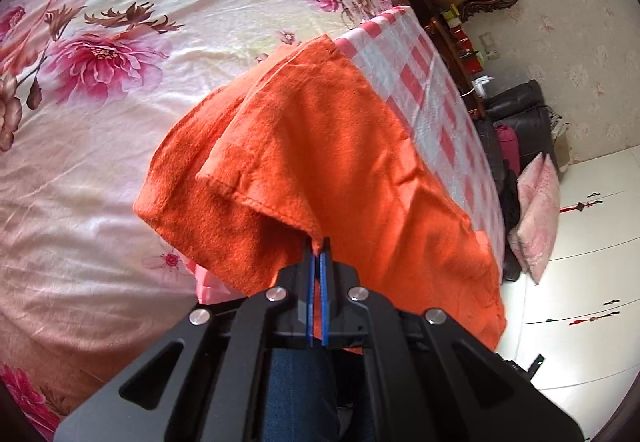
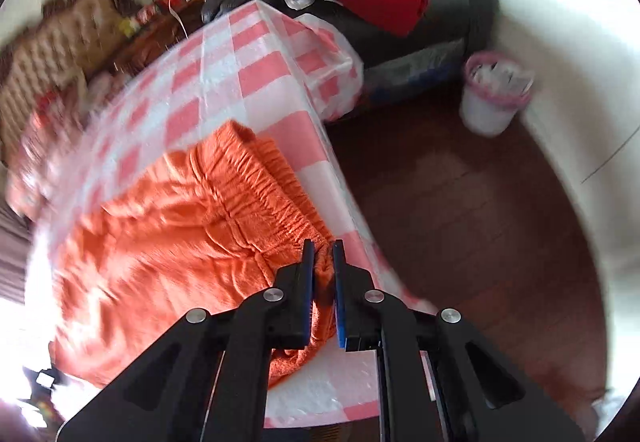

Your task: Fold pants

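Observation:
Orange fleece pants (image 1: 320, 162) lie on a table with a pink-and-white checked cloth (image 1: 416, 82). My left gripper (image 1: 319, 244) is shut on a leg hem corner of the pants and holds it lifted, so the leg drapes back over the rest. In the right wrist view the pants (image 2: 180, 222) spread over the checked cloth (image 2: 248, 74), with the gathered elastic waistband (image 2: 264, 186) running toward my right gripper (image 2: 323, 248). That gripper is shut on the waistband's near end, close to the table's right edge.
A bed with a floral sheet (image 1: 120, 82) lies beyond the table on the left. A dark sofa piled with clothes (image 2: 400, 2) and a white bin (image 2: 492, 98) stand on the wooden floor (image 2: 460, 222) past the table's right edge. White cabinets (image 1: 592, 262) are at far right.

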